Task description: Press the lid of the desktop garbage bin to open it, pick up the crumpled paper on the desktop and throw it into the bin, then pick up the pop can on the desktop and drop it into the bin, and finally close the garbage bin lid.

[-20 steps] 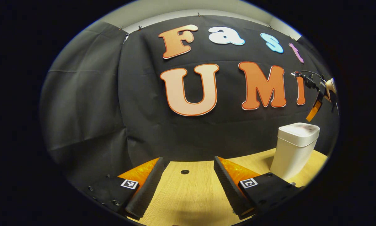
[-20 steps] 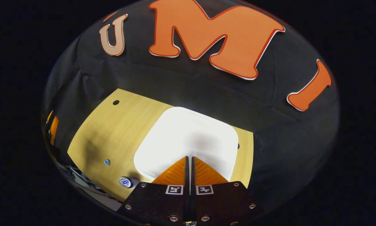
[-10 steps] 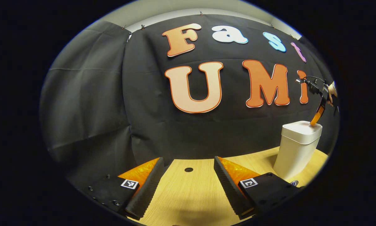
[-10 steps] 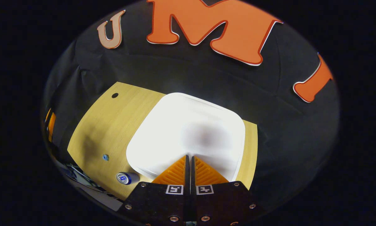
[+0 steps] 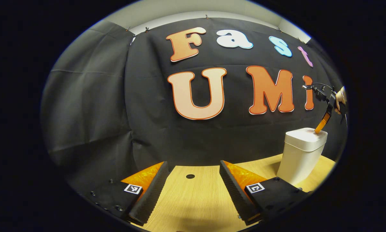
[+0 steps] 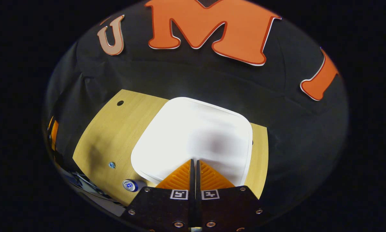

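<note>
Directly below and ahead of the right gripper [image 6: 194,160], located the lid [image 6: 193,129] of the garbage bin [image 5: 300,161], lying flat and not yet sprung open. Showed fingers pressed together with nothing between them, tips meeting the lid near its closest edge, as judged from the left gripper view. Judged the lid rigid, smooth plastic on a push latch. Called for a short, firm press straight down through the closed tips, not a grasp. Risked sliding on the glossy surface, or tipping the light, tall bin, if pressed off-centre.

Found the pop can [image 6: 130,185] to the lower left of the right gripper, just beside the bin on the desktop [image 6: 115,129]. Judged it light, thin-walled, slippery and easily dented, so best taken across the middle of the body with modest force.

Showed the left gripper [image 5: 193,190] wide open and empty, low over the desktop, with the bin well off to its right. Could not pick out the crumpled paper with certainty.
</note>
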Demonstrator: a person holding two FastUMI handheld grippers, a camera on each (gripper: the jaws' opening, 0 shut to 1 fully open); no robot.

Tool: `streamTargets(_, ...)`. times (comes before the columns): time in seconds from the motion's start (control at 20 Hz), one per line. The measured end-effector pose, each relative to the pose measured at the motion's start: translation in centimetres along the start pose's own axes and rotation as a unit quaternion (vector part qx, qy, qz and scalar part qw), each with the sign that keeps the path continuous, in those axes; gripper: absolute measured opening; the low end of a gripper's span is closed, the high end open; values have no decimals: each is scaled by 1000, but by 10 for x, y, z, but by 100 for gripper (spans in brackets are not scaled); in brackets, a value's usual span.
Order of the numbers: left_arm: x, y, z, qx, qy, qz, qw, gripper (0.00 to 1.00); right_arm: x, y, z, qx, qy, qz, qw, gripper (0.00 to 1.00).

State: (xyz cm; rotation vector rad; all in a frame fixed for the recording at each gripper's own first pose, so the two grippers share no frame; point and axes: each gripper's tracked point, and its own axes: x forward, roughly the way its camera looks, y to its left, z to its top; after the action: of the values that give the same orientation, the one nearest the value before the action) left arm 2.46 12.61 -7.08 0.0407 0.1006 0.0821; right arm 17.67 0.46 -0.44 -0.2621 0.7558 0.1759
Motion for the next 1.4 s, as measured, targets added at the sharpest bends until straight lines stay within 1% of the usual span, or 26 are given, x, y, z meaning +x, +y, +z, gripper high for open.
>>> streamTargets(0.15,-2,5,7,-3,-7,5,1000,100,-8,-5,10,15,-22,-13,1000,1)
streamTargets(0.3,-5,8,10,-2,-10,9,1000,100,-27,-8,31,17,-66,-25,997,1)
streamTargets(0.4,-7,9,12,3,-10,10,1000,100,-45,-8,45,23,-102,-27,994,1)
streamTargets(0.5,-8,7,15,5,-15,8,1000,100,-64,-10,53,26,-136,-44,989,1)
streamTargets(0.6,-8,6,18,6,-18,7,1000,100,-86,-3,60,22,-173,-52,983,1)
streamTargets(0.65,-8,5,19,7,-19,5,1000,99,-97,3,58,17,-187,-54,981,1)
streamTargets(0.8,-7,1,24,9,-26,3,1000,100,-124,19,55,15,-227,-57,972,1)
streamTargets(0.85,-7,0,24,8,-26,2,1000,99,-128,27,52,22,-238,-57,969,1)
streamTargets(0.9,-7,-3,24,6,-27,-1,1000,100,-134,36,49,31,-252,-54,966,1)
streamTargets(1.05,-7,-10,23,3,-26,-8,1000,100,-146,55,33,63,-286,-42,955,1)
streamTargets(1.15,-9,-15,19,4,-24,-13,1000,100,-151,60,22,83,-314,-47,945,1)
streamTargets(1.25,-9,-19,20,6,-25,-16,1000,100,-153,60,10,86,-339,-68,934,0)
streamTargets(1.3,-10,-21,20,7,-26,-18,999,100,-151,62,1,84,-345,-74,932,1)
streamTargets(1.4,-10,-24,22,7,-27,-20,999,100,-145,69,-15,100,-352,-68,928,1)
